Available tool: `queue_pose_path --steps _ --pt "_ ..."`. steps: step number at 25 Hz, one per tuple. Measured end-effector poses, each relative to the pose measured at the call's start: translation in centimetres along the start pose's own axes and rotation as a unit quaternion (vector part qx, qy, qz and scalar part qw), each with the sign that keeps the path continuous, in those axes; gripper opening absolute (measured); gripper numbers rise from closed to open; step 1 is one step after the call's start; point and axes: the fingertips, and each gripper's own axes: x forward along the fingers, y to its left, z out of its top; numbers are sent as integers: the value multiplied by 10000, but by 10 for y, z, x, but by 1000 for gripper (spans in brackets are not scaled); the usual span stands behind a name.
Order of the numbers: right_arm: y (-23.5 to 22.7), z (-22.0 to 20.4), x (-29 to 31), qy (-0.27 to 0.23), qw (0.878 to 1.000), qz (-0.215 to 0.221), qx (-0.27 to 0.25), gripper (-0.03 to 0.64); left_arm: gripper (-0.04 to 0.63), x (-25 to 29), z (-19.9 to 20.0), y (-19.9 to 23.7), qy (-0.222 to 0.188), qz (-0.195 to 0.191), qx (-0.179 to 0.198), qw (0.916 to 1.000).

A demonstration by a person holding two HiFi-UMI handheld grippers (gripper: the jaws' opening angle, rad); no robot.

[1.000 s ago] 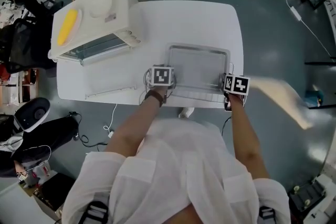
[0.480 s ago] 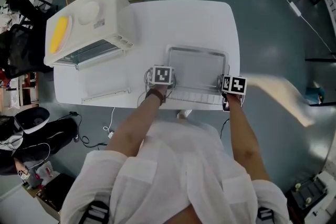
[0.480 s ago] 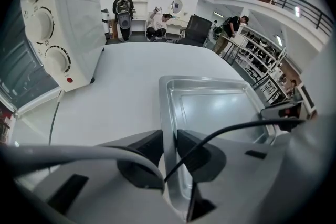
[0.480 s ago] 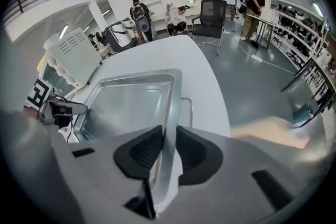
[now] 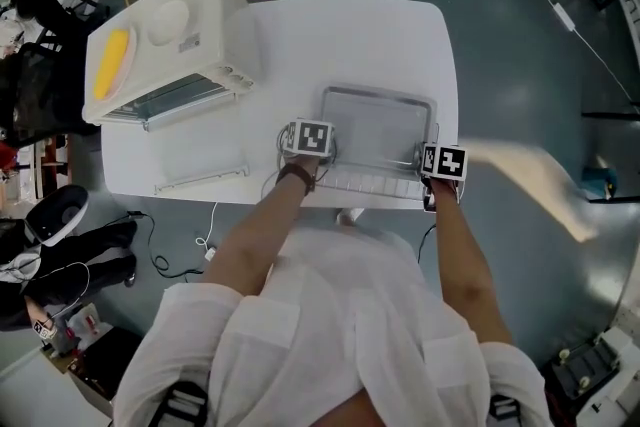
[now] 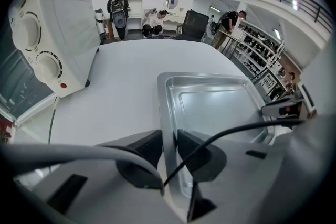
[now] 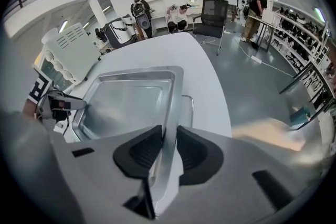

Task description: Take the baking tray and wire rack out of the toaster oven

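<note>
Baking tray [image 5: 375, 127] on table [image 5: 350, 35], frame centre; left gripper [image 6: 169, 139] and right gripper [image 7: 168, 136] pinch its side rims, jaws just easing open (rims between pads). Wire rack [image 5: 372, 183] underneath, mostly hidden.

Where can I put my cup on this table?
Behind the tray, right of the oven, the table's back right is bare. A narrow strip runs between the oven's open door and the tray. Front right is crowded: tray on rack.

Left hand-held gripper [image 6: 169, 145], right hand-held gripper [image 7: 167, 144], tilted down, jaws just opening on tray [image 5: 378, 127]
</note>
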Motion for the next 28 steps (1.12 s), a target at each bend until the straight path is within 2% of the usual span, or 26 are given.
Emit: queue_pose_path --steps 6,13,19,23,25,28 --pt "0 -1 -1 -5 9998 -86 -177 104 117 -4 4 -3 -87 -111 50 9999" --pt "2 20 -15 -367 9992 -35 -182 104 141 -22 21 -5 -389 -69 226 9990" --pt "6 49 -41 -979 9950 86 -156 103 143 -49 50 -11 -924 -76 331 9951" --pt "6 73 -64 -1513 9881 48 -265 95 143 -69 72 -15 -1280 -206 147 9915" --pt "10 89 -81 -1852 9821 101 -324 89 141 -87 87 -24 -1537 -396 89 9873" --pt "17 112 -110 -2413 9686 202 -572 71 121 -119 113 -28 -2054 -465 108 9775"
